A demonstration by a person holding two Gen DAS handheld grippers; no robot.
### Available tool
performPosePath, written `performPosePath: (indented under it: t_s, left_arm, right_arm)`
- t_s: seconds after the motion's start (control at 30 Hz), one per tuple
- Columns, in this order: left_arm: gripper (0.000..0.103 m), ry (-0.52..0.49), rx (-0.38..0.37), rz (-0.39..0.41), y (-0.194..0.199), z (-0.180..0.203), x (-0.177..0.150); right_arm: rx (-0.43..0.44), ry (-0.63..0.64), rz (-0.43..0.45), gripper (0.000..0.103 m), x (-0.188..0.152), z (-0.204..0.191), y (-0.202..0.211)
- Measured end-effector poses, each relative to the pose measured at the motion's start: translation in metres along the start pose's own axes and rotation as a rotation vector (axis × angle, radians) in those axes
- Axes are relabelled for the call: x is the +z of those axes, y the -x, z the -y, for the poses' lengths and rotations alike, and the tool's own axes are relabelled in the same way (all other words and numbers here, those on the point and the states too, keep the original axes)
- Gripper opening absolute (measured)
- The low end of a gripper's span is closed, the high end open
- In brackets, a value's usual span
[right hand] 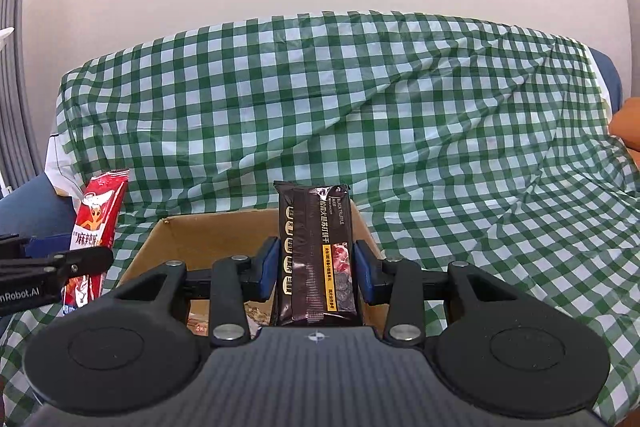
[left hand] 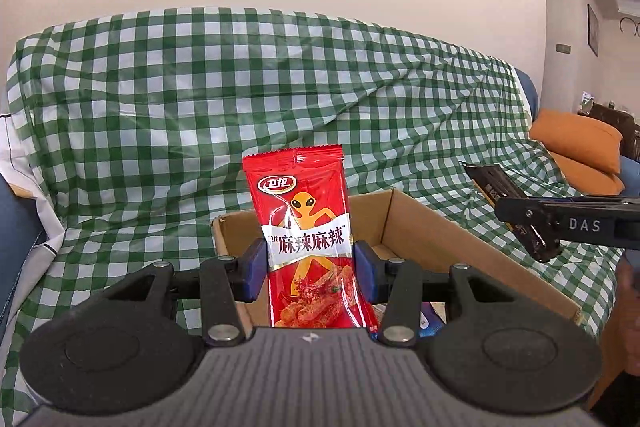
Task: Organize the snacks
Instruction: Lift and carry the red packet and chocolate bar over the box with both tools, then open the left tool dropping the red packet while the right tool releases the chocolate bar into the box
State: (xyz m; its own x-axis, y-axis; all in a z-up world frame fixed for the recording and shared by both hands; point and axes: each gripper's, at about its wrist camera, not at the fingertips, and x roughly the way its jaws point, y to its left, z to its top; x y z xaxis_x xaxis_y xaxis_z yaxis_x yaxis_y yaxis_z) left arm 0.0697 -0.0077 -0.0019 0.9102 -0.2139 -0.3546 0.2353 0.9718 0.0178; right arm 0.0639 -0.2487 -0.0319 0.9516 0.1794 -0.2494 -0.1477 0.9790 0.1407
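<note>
Both packets gripped and held at the box, ready to drop in.

I have the left gripper (left hand: 311, 267) partly closed, its blue pads pressing both sides of the red spicy snack packet (left hand: 306, 231), which stands upright at centre frame in front of the open cardboard box (left hand: 420, 223). My right gripper (right hand: 316, 269) is likewise partly closed on the black cracker packet (right hand: 316, 251), also upright at centre, with the box just behind and below it. The box sits on the green checked cloth (right hand: 400, 107); a few snacks already show at its bottom. I judge this the carry-to-box step. Next I need to bring each packet over the opening, lower it and let the jaws part, keeping the two grippers from crowding each other.
</note>
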Motion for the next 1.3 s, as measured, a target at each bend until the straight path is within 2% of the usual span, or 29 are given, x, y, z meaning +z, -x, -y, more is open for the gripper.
performPosePath:
  t_s: [0.53, 0.73, 1.3]
  left_arm:
    - [0.051, 0.021, -0.029, 0.009, 0.002, 0.002, 0.001]
    - [0.051, 0.008, -0.052, 0.009, 0.002, 0.009, 0.001]
    - [0.051, 0.001, -0.096, 0.010, 0.000, 0.019, 0.000]
  right_arm:
    - [-0.005, 0.003, 0.001, 0.041, 0.000, -0.002, -0.001]
    - [-0.030, 0.001, 0.005, 0.041, -0.001, -0.003, -0.003]
    - [-0.025, 0.024, -0.003, 0.041, -0.003, -0.005, -0.005]
